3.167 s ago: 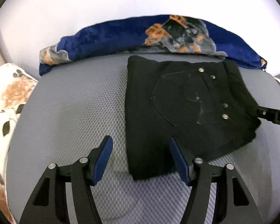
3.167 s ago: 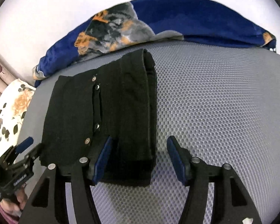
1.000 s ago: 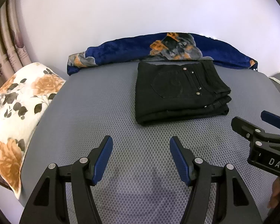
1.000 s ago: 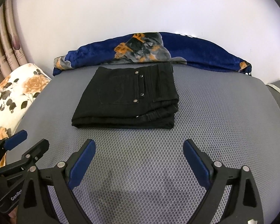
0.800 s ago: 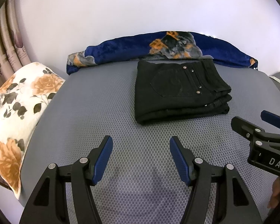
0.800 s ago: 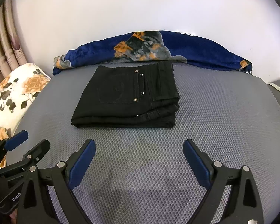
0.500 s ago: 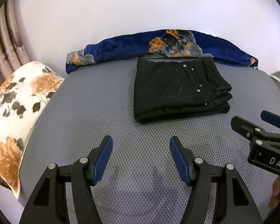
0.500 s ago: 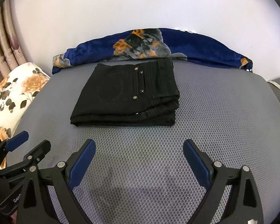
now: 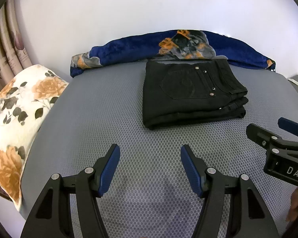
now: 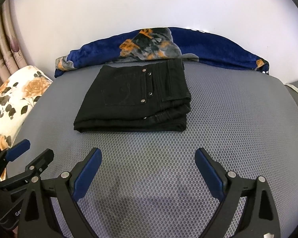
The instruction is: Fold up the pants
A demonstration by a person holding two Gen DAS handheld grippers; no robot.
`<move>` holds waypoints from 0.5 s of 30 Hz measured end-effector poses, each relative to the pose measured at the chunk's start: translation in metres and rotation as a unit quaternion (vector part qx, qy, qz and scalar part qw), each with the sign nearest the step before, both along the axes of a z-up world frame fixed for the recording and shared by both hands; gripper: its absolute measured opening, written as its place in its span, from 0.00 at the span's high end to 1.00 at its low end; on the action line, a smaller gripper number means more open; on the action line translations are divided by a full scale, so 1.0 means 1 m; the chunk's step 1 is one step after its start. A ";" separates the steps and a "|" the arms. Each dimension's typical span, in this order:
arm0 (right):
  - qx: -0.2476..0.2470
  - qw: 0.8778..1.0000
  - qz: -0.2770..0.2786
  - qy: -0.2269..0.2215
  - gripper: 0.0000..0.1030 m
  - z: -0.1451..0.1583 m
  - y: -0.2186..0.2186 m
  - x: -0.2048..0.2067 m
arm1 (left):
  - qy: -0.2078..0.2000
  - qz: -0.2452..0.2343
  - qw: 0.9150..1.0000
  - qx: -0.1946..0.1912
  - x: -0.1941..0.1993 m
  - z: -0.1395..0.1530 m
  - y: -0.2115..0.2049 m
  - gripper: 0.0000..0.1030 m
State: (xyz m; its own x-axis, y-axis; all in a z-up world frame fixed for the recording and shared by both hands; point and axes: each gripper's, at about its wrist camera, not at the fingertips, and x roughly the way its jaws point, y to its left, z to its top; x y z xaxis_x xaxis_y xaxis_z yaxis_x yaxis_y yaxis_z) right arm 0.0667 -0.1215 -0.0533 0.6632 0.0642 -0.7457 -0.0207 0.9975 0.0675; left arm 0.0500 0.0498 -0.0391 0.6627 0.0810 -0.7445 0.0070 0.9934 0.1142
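Observation:
The black pants (image 9: 190,93) lie folded into a compact stack on the grey mesh bed surface (image 9: 113,123), back pocket with metal rivets on top. They also show in the right wrist view (image 10: 135,99). My left gripper (image 9: 150,158) is open and empty, well short of the pants. My right gripper (image 10: 148,160) is open wide and empty, also short of the stack. The right gripper shows at the right edge of the left wrist view (image 9: 278,138). The left gripper shows at the lower left of the right wrist view (image 10: 27,154).
A rolled blue blanket with orange and grey print (image 9: 168,45) lies against the white wall behind the pants. A floral pillow (image 9: 15,115) sits at the bed's left edge. Curtains (image 9: 8,55) hang at far left.
Since 3.2 s ago both grippers pulled back from the pants, which stay folded on the bed. Over the last second the views barely shift and the jaws stay open.

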 end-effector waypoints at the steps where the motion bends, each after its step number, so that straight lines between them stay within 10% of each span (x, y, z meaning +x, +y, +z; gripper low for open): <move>1: -0.001 1.000 0.000 0.001 0.09 -0.001 0.000 0.000 | -0.001 0.000 1.000 0.001 0.000 0.000 0.000 0.38; 15: -0.001 1.000 0.000 0.004 0.09 -0.002 0.000 0.001 | 0.001 0.004 1.000 0.000 0.001 -0.001 0.001 0.38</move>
State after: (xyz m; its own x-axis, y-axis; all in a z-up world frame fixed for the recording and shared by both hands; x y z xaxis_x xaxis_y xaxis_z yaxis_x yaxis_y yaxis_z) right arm 0.0675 -0.1219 -0.0550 0.6575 0.0624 -0.7509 -0.0196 0.9976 0.0657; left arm 0.0511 0.0508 -0.0405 0.6601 0.0863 -0.7462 -0.0004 0.9934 0.1146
